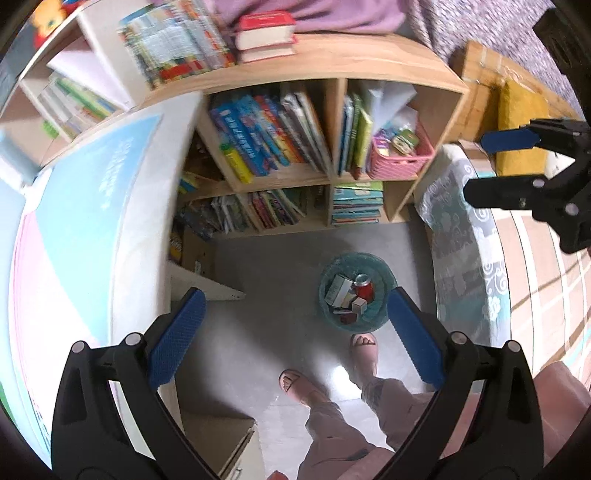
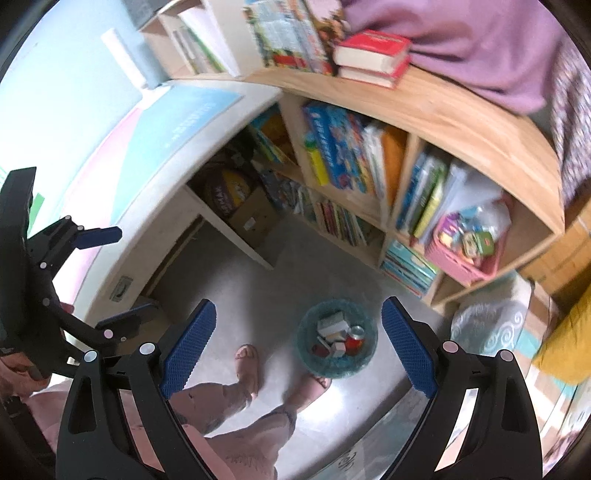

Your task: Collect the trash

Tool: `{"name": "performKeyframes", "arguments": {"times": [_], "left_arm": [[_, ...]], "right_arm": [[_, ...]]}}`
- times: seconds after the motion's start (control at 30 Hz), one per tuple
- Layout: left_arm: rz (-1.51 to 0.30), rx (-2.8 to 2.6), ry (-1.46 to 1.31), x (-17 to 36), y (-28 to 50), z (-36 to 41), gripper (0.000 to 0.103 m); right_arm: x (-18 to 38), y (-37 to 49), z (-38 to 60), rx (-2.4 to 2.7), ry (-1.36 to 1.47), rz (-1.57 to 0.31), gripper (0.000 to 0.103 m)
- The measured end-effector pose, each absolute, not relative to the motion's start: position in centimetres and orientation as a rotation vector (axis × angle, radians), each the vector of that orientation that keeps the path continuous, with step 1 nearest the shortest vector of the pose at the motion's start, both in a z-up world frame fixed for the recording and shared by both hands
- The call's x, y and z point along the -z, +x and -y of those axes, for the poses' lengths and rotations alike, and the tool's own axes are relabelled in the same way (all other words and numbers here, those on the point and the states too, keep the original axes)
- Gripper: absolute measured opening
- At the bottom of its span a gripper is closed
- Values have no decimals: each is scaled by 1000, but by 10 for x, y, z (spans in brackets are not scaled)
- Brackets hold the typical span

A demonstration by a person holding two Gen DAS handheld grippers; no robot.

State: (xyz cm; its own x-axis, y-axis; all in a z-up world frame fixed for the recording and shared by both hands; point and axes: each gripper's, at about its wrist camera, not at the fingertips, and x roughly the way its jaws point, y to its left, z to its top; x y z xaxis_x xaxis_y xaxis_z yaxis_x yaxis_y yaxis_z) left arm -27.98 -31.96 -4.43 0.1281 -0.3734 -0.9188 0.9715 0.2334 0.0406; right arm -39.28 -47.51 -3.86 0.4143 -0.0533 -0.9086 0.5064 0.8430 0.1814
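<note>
On floor: bin (image 1: 355,291) holds trash | both jaws wide, empty

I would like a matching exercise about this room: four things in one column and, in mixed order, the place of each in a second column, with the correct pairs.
Things:
1. red can
2. pink basket
3. red books
4. purple cloth

Places:
A. on top of the wooden shelf, left of the purple cloth
B. inside the teal bin on the floor
C. in the upper right compartment of the shelf
D. draped over the right end of the shelf top

Pairs: 1-B, 2-C, 3-A, 4-D
</note>
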Motion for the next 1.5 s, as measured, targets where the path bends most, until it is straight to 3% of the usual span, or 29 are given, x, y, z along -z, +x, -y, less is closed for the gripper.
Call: {"name": "performKeyframes", "arguments": {"times": [1.5], "left_arm": [[-1051,438,337,28,-81,57,96]], "right_arm": [[22,-93,235,-357,4,-1112,91]]}}
